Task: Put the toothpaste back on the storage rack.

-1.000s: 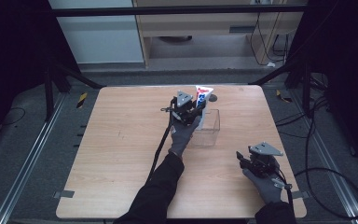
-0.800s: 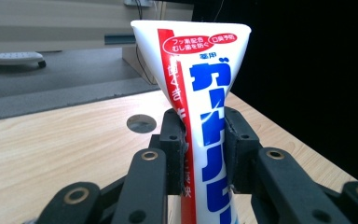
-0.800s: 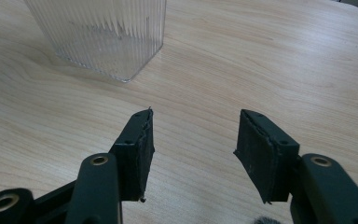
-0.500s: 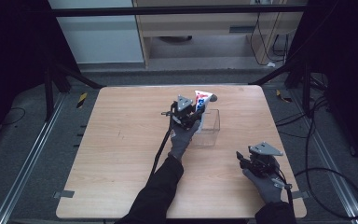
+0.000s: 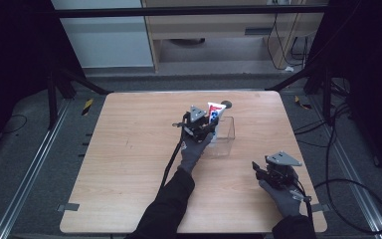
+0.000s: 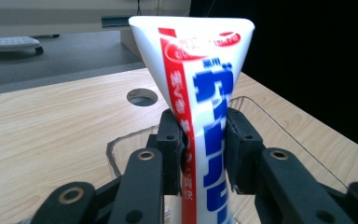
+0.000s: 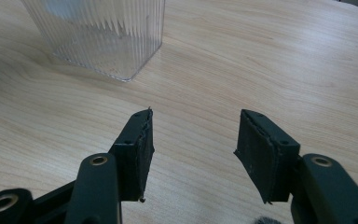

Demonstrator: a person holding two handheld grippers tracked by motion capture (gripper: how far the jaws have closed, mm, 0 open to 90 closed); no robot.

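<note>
Left tool (image 5: 205, 125) sits just past the tabletop's (image 5: 129, 149) centre, toward twelve o'clock, its jaws around a white toothpaste tube (image 6: 200, 107) with red and blue print; they have just been easing apart, with the tube upright between the pads and its lower end inside the clear ribbed container (image 5: 226, 137). Right tool (image 7: 193, 154), at about five o'clock near the tabletop's front edge, hangs with jaws wide apart and nothing between them, well apart from the container.

The white plastic toothpaste tube (image 6: 200, 107) bore a red stripe and blue lettering. The clear ribbed plastic container (image 7: 102, 37) stood on the pale wood-grain table (image 5: 129, 149). Both grippers' jaws were black.
</note>
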